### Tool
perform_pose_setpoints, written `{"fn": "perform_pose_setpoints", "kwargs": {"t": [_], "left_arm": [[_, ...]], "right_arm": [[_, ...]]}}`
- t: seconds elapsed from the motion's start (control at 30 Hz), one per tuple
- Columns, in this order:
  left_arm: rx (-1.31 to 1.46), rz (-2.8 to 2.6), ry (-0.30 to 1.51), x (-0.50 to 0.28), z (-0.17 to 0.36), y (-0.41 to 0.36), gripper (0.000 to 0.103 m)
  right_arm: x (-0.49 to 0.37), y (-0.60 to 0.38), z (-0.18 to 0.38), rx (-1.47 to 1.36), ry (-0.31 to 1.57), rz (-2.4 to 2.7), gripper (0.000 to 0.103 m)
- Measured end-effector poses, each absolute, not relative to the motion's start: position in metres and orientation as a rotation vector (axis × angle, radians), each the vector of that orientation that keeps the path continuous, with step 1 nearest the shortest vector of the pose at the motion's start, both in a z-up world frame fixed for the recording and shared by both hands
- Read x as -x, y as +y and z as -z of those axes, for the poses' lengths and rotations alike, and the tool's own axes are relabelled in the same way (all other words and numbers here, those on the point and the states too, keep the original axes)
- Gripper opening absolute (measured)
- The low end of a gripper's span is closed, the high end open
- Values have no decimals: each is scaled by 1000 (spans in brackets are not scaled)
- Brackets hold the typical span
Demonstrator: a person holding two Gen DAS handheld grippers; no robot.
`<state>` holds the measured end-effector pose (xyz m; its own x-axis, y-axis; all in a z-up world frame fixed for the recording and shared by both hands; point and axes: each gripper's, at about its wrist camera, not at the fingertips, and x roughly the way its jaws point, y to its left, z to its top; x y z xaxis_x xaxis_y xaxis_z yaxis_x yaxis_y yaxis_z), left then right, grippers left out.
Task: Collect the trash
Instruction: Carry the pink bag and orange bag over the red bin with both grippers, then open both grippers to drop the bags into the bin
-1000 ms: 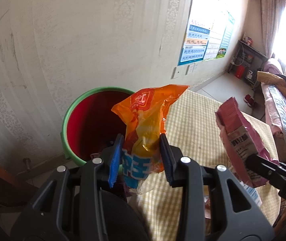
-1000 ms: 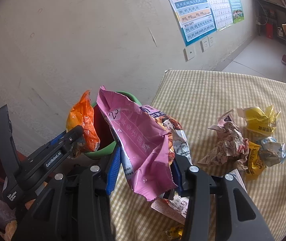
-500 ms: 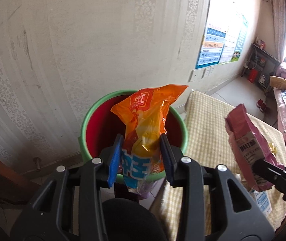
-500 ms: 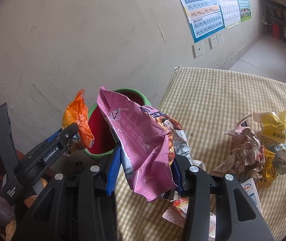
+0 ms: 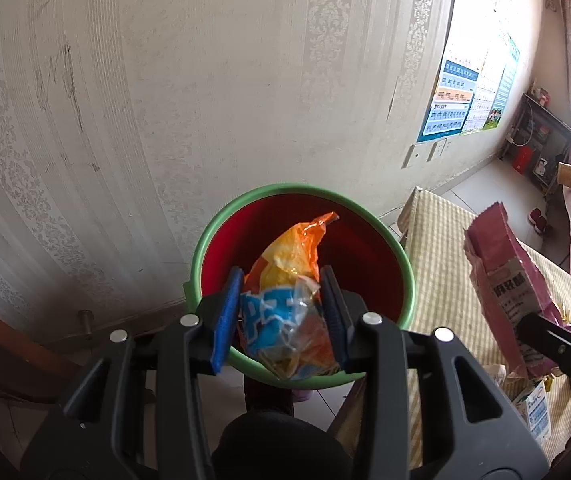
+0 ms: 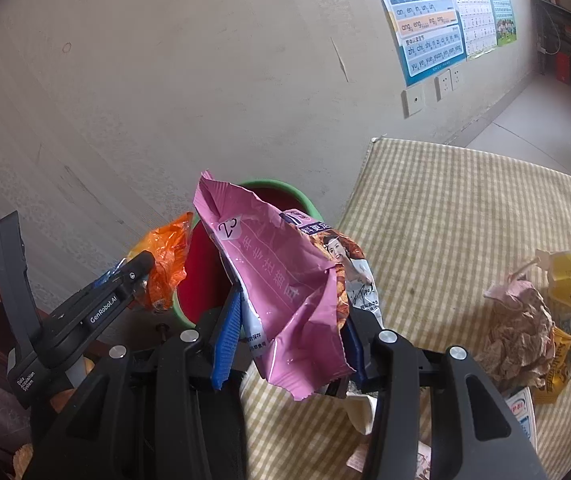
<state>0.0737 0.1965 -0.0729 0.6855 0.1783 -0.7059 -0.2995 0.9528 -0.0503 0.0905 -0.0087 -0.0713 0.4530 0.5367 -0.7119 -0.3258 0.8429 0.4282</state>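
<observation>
Over green bin (image 5: pixel 205 240): left claw (image 5: pixel 281 316) clamps orange wrapper (image 5: pixel 289 280); right claw (image 6: pixel 291 332) clamps pink bag (image 6: pixel 285 280).

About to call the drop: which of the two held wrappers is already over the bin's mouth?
The orange snack wrapper in the left gripper, framed by the green-rimmed red bin. The pink snack bag in the right gripper hangs beside the bin, over the checked tablecloth's edge.

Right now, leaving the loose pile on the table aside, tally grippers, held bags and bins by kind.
Grippers: 2, left gripper and right gripper
Held snack bags: 2, orange bag and pink bag
Bins: 1, green bin
Total: 5
</observation>
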Motion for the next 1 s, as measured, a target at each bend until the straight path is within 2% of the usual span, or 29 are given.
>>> {"fn": "perform_pose_setpoints", "kwargs": {"t": [1.0], "left_arm": [[230,-276,830,-106,98,222,36]], "right_arm": [[-158,51,94,-289,1034,-596,44]]}}
